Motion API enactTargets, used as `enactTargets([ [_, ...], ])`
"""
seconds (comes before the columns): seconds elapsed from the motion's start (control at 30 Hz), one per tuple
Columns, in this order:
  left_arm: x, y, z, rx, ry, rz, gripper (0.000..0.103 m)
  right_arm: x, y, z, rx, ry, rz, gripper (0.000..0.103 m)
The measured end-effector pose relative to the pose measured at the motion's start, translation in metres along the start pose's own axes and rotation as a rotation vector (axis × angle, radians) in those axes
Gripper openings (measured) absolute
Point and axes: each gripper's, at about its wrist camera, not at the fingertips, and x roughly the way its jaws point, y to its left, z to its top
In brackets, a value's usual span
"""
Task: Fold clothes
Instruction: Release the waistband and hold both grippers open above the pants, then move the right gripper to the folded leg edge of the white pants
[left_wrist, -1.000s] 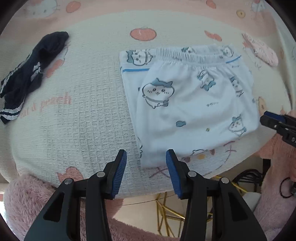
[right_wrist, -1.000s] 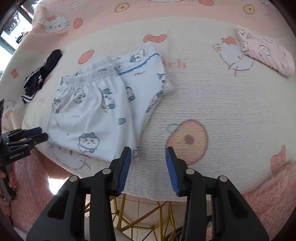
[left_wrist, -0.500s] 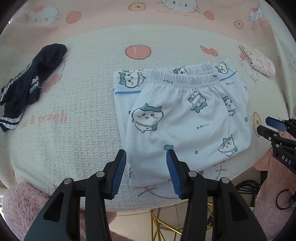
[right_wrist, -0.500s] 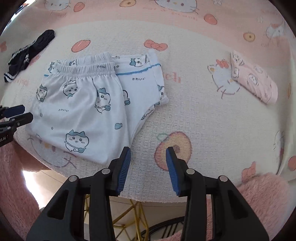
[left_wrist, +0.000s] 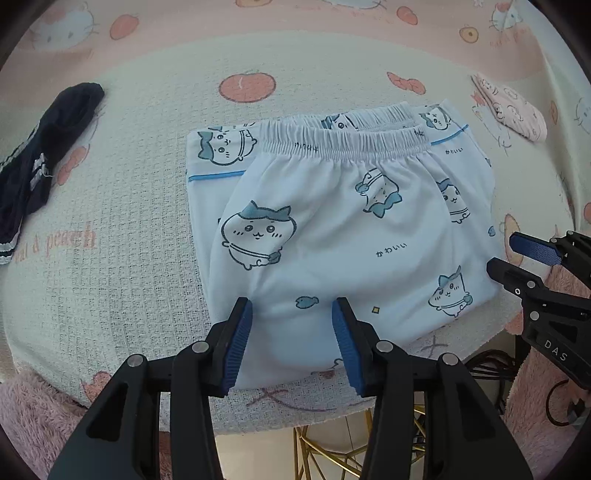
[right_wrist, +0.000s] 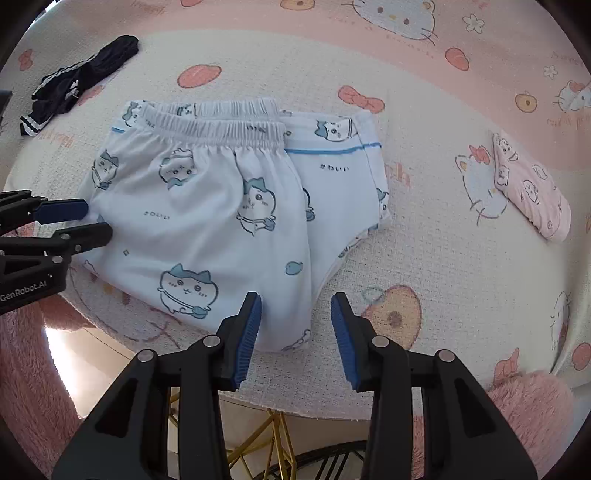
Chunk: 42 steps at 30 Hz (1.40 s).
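Note:
Pale blue shorts (left_wrist: 351, 221) with a cartoon cat print lie folded on the table cover, elastic waistband on the far side. My left gripper (left_wrist: 291, 310) hangs open above their near hem, nothing pinched between its blue pads. In the right wrist view the shorts (right_wrist: 207, 206) fill the left half. My right gripper (right_wrist: 295, 301) is open over their near right corner. Each gripper shows in the other's view: the right gripper (left_wrist: 503, 253) by the shorts' right edge, the left gripper (right_wrist: 96, 220) by their left edge.
A dark navy garment (left_wrist: 40, 158) with white stripes lies crumpled at the far left. A folded pink garment (right_wrist: 532, 192) rests at the far right. The cream and pink printed cover (right_wrist: 443, 258) ends at the near table edge, with fluffy pink fabric (right_wrist: 524, 406) and gold legs (left_wrist: 332, 450) below.
Both grippers have moved in over the table, so the shorts lie closer under the fingers. The right gripper rolled, and the shorts now sit level in its view. Jaws unchanged.

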Motion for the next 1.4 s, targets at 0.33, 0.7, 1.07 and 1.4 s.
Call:
enactTargets([
  [0.33, -0.004, -0.001, 0.007, 0.014, 0.008, 0.085, 0.047, 0.005, 0.001, -0.004, -0.010, 0.022, -0.014, 0.040],
  [0.7, 0.003, 0.004, 0.015, -0.005, 0.026, 0.070, 0.047, 0.007, -0.003, -0.009, 0.007, 0.029, -0.006, 0.046],
  [1.07, -0.002, -0.002, 0.025, -0.007, -0.007, 0.068, 0.047, 0.023, -0.041, -0.014, 0.322, 0.093, 0.293, 0.055],
  [1.4, 0.008, -0.012, 0.034, 0.008, 0.015, 0.067, 0.047, 0.016, -0.014, -0.013, 0.210, 0.067, 0.236, 0.050],
])
